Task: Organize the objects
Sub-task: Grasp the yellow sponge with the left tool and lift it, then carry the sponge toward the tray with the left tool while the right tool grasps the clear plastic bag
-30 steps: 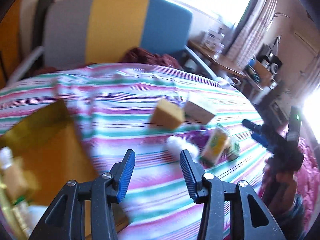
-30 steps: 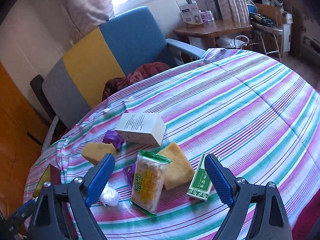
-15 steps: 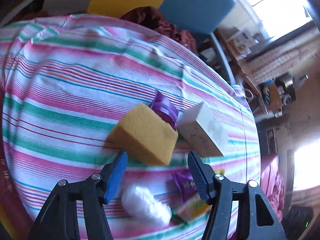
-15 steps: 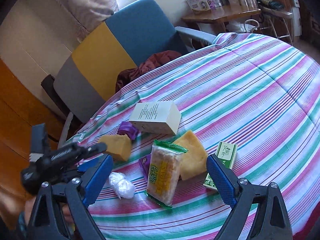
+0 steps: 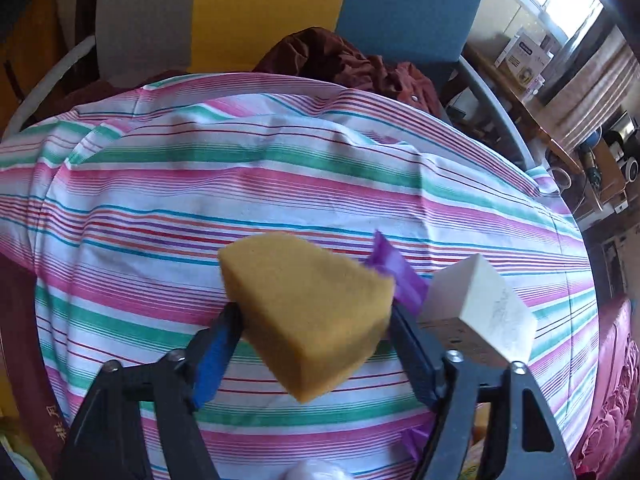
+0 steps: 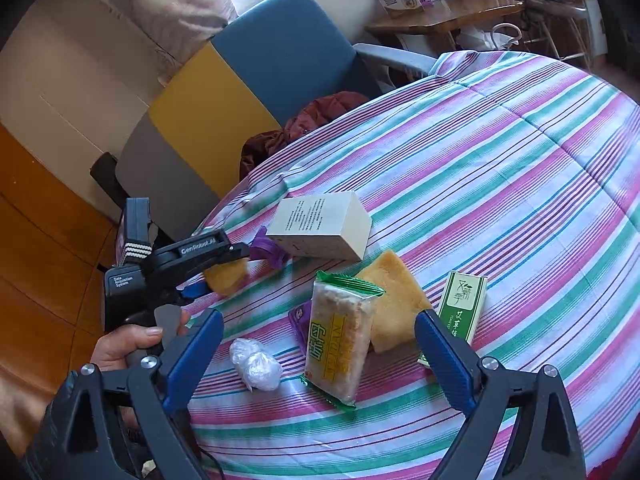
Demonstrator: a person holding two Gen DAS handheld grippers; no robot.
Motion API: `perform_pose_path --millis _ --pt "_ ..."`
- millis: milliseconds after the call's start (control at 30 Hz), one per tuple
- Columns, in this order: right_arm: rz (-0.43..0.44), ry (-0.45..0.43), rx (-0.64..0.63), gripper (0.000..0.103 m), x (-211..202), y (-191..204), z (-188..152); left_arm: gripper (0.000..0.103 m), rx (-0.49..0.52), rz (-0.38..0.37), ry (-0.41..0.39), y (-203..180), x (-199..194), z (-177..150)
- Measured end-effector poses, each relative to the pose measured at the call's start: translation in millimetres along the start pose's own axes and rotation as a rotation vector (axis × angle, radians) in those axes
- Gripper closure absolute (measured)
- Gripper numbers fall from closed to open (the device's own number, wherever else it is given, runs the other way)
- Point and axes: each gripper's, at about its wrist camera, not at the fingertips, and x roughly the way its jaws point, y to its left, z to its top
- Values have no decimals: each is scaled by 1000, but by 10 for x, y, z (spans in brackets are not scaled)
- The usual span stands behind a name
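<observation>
Left wrist view: left claw (image 5: 312, 334) just opened wide, straddling sponge (image 5: 308, 316), pads not yet pressing; right claw (image 6: 316, 354) open above snack pack (image 6: 340, 336). Advice: centre on sponge, close gently, avoid box (image 5: 476, 312) alongside.

A yellow sponge (image 5: 308, 320) sits at the left of the cluster, beside a crumpled purple wrapper (image 6: 269, 249) and a white box (image 6: 320, 226) lying flat. Nearer lie a wrapped cake bar (image 6: 339, 338), a second sponge (image 6: 394, 304), a green box (image 6: 462, 306) and a clear plastic wad (image 6: 256, 364)
</observation>
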Motion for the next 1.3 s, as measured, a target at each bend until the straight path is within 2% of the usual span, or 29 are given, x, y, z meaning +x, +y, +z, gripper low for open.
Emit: perform_pose_path --millis 133,233,467,633,700,767,833,1000,1167,1300 --pt "-16 -8 -22 6 3 21 4 47 20 -64 -4 187 5 -64" --pt "-33 -20 -48 6 -2 50 4 51 69 -79 -25 204 -91 -141" --pt "-13 -6 -103 6 28 142 -14 51 160 -97 -114 235 -498 -406" --pt "9 45 -217 8 122 354 -104 51 216 -104 -170 327 -839 -701" --pt "10 68 -279 11 164 455 -168 51 229 -108 -188 391 -971 -826" --pt "10 93 -354 23 219 575 -249 51 233 -113 -202 469 -1097 -936" --pt "10 126 -414 28 279 673 -338 51 230 -116 -217 561 -1228 -1049" --pt "3 215 -531 29 460 881 -539 51 231 -111 -260 826 -1538 -1289" --pt "-58 274 -659 29 769 1171 -629 51 217 -106 -285 1114 -1761 -1505" --pt "-157 326 -745 29 1145 1309 -657 51 179 -111 -301 1393 -1932 -1649"
